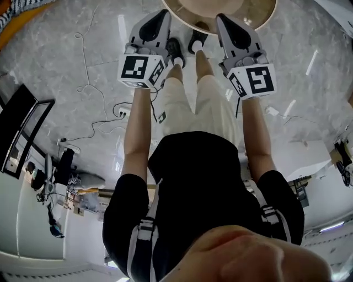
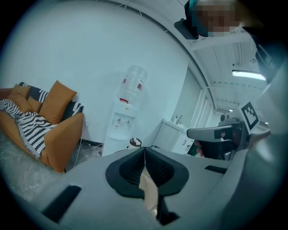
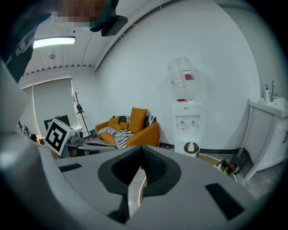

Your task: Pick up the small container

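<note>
We hold both grippers out level in front of us, side by side, over the near edge of a round desk (image 1: 193, 7). The left gripper (image 1: 161, 15) has its jaws pressed together with nothing between them, and the left gripper view shows the dark pads meeting in one thin line. The right gripper (image 1: 222, 21) is the same, jaws together and empty.

The small container (image 3: 191, 148) stands upright on the round desk (image 3: 216, 161), beyond the right gripper (image 3: 141, 160) and a little to the right of its jaw line, well apart from it. It is pale with a darker band, and we cannot make out more. In the left gripper view the small container (image 2: 135, 143) shows just past the tips of the left gripper (image 2: 145, 151), slightly to their left.

Behind the container a water dispenser (image 3: 185, 112) stands against the far wall. An orange sofa (image 3: 135, 130) with a striped blanket lies to its left and a white cabinet (image 3: 267, 130) to its right. Below us is a pale marbled floor (image 1: 66, 60) with a thin cable (image 1: 91, 82) across it.
</note>
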Action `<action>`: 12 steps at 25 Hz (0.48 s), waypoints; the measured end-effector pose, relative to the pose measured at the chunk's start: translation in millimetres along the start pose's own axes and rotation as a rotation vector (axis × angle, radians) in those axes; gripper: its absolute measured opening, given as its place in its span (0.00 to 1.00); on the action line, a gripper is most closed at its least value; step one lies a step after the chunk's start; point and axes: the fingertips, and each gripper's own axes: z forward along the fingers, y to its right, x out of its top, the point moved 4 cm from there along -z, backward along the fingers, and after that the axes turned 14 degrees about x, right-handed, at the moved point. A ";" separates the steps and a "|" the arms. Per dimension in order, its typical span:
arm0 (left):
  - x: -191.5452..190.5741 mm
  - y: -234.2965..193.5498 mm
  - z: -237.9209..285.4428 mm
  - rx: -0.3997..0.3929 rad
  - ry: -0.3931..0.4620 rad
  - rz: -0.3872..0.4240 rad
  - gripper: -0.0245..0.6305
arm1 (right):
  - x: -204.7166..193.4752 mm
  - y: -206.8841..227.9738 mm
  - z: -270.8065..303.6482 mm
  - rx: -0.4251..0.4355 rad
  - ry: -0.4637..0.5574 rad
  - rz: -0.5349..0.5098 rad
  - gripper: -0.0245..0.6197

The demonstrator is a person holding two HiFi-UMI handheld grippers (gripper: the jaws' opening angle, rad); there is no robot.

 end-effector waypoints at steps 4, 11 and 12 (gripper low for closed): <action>-50.0 -7.9 36.1 0.009 -0.031 -0.007 0.07 | -37.0 23.5 23.0 0.016 -0.032 0.014 0.05; -84.0 -8.5 92.0 0.067 -0.065 0.026 0.07 | -64.0 63.8 50.2 0.088 -0.076 0.025 0.05; -86.0 -8.0 97.0 0.076 -0.065 0.025 0.07 | -65.3 67.6 51.1 0.095 -0.082 0.029 0.05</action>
